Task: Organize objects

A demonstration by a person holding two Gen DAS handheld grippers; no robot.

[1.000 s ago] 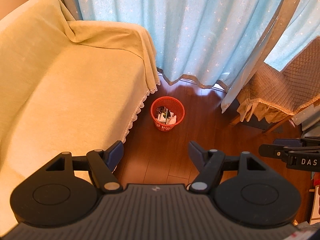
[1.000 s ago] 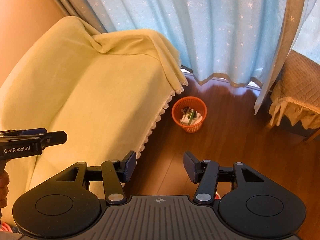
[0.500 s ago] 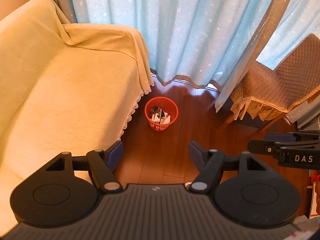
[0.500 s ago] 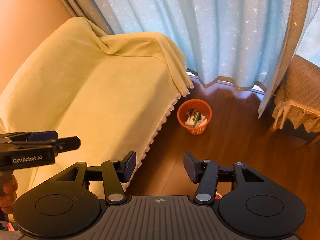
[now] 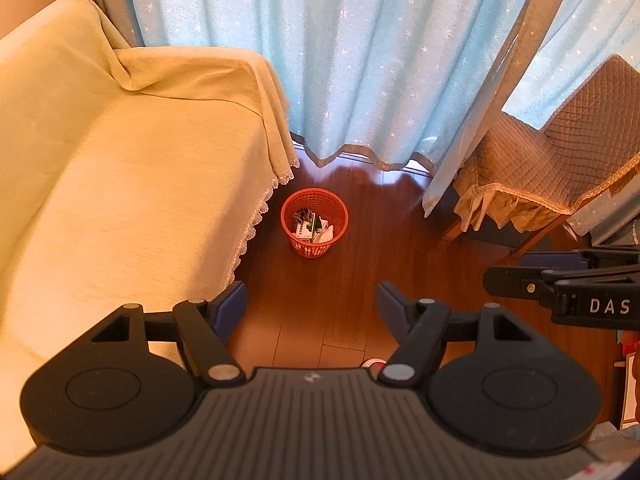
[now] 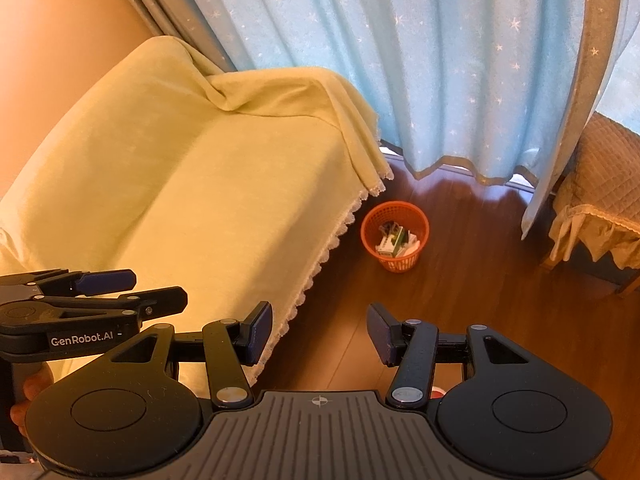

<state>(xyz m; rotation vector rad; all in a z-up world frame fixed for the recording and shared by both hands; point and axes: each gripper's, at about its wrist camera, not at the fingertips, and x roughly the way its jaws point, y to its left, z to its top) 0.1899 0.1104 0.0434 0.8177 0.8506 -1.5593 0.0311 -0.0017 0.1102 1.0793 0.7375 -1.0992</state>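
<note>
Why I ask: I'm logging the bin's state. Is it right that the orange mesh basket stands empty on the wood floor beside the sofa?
Not empty. The orange mesh basket holds cartons and paper scraps, seen in both wrist views. It does stand on the wood floor beside the sofa.

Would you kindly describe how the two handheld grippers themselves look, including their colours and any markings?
Both are matte black plastic: a ribbed grey-black deck, two round discs and angular linkages with silver rivets. Left gripper and right gripper have dark blue finger pads. White lettering reads "GenRobot.AI" on the left, "DAS" on the right.
</note>
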